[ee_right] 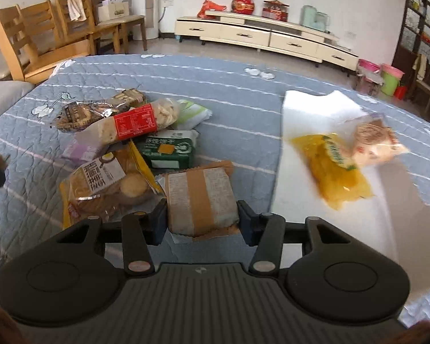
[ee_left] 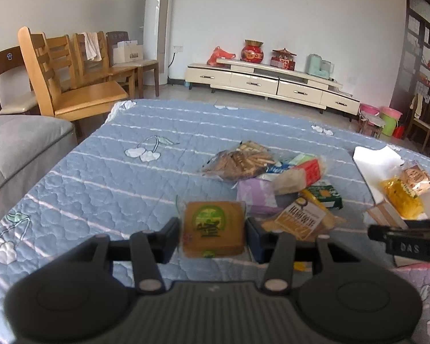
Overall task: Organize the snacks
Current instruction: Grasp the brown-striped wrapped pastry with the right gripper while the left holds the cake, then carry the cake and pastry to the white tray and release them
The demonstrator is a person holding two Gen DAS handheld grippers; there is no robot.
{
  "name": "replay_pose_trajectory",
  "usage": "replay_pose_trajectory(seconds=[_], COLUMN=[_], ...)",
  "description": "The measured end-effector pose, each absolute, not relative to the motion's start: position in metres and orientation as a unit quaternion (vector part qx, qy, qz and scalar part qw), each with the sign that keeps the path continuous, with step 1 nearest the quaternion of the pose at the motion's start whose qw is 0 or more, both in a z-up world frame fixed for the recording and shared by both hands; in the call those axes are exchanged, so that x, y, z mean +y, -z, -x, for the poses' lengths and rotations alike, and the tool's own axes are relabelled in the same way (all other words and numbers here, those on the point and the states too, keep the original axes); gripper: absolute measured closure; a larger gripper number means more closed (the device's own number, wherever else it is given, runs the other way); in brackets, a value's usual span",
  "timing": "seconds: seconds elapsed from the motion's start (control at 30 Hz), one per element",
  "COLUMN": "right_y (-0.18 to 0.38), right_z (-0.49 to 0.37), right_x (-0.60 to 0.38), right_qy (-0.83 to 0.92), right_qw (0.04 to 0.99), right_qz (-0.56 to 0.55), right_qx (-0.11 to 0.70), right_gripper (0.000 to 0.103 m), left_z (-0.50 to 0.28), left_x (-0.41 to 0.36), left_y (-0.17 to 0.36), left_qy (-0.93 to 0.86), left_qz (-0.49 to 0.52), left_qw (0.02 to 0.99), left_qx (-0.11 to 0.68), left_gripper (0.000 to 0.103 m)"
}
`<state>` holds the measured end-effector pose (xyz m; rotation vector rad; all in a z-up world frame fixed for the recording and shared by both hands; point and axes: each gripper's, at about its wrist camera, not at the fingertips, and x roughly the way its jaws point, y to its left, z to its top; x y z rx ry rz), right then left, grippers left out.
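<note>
left hand-held gripper [ee_left: 212, 229] angled down clamping brown snack [ee_left: 213, 229], seemingly lifted

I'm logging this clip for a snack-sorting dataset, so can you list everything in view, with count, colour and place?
Quilt: one, blue with white cherries, covers the surface.
White box: one, at the right, holds two packets.
Yellow packet: one, in the box.
Pink-brown packet: one, in the box, beside the yellow one.
Snack pile: several mixed packets, mid-quilt.
Brown-green packet: one, between the left fingers.
Brown-grey packet: one, between the right fingers.
Chairs: several, wooden, far left.
TV cabinet: one, cream, back wall.
Air conditioner: one, white, back wall.
Buckets: pink and green, far right.
Left gripper: black, shut on the brown-green packet.
Right gripper: black, around the brown-grey packet.
</note>
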<state>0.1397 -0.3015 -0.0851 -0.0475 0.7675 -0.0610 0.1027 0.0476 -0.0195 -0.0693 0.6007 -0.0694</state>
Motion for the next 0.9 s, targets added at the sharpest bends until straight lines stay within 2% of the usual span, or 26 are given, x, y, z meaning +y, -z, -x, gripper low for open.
replay_pose_trajectory(seconds=[0.43,0.9], right_y=[0.041,0.004], right_z=[-0.06,-0.023], right_x=[-0.292,-0.299], right_qy=[-0.003,0.001], right_qw=[0.943,0.959], right_qz=[-0.017,-0.023], right_qx=[0.332,0.282], right_gripper=[0.042,0.041], left_z=[-0.061,-0.03], left_x=[0.029,0.005], left_y=[-0.018,-0.046], left_qy=[0.041,0.051], left_qz=[0.023,0.002], left_qw=[0.965,0.971], left_qx=[0.258,0.233], left_gripper=[0.054,0.054])
